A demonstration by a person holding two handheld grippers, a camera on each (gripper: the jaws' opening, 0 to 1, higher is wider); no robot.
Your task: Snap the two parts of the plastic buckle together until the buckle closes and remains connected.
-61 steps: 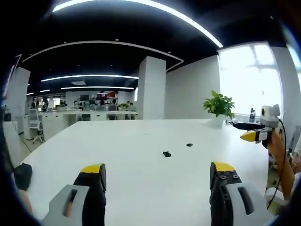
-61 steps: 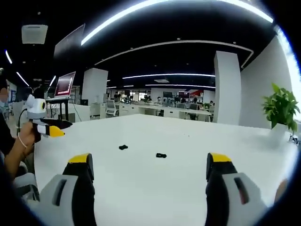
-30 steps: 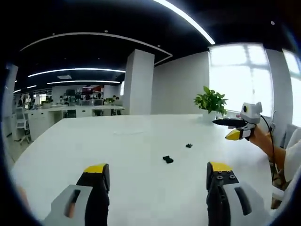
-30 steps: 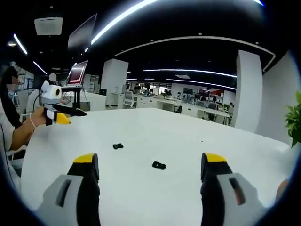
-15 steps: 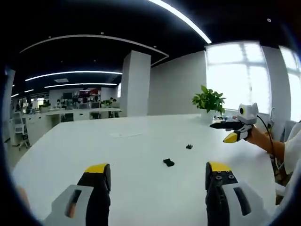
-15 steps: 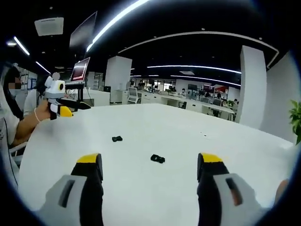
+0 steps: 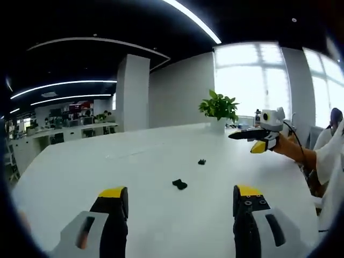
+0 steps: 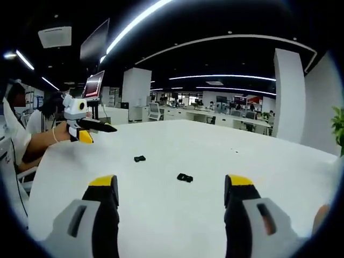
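Note:
Two small black buckle parts lie apart on the white table (image 7: 134, 161). In the left gripper view one part (image 7: 179, 184) is ahead of my jaws and the other (image 7: 202, 161) lies farther off. In the right gripper view they appear as a nearer part (image 8: 185, 177) and a part farther left (image 8: 140, 158). My left gripper (image 7: 180, 198) is open above the table, holding nothing. My right gripper (image 8: 172, 185) is open too, and holds nothing. Each gripper shows in the other's view, held in a hand: the right gripper (image 7: 252, 134) and the left gripper (image 8: 88, 128).
A potted plant (image 7: 219, 107) stands near the table's far edge by the bright windows. A person's sleeve (image 7: 328, 161) is at the right. Office desks and a column (image 8: 286, 97) fill the background. A monitor (image 8: 92, 85) stands behind the left hand.
Both views have swung a little with the hands. The buckle parts lie where they were, and both grippers have stayed open.

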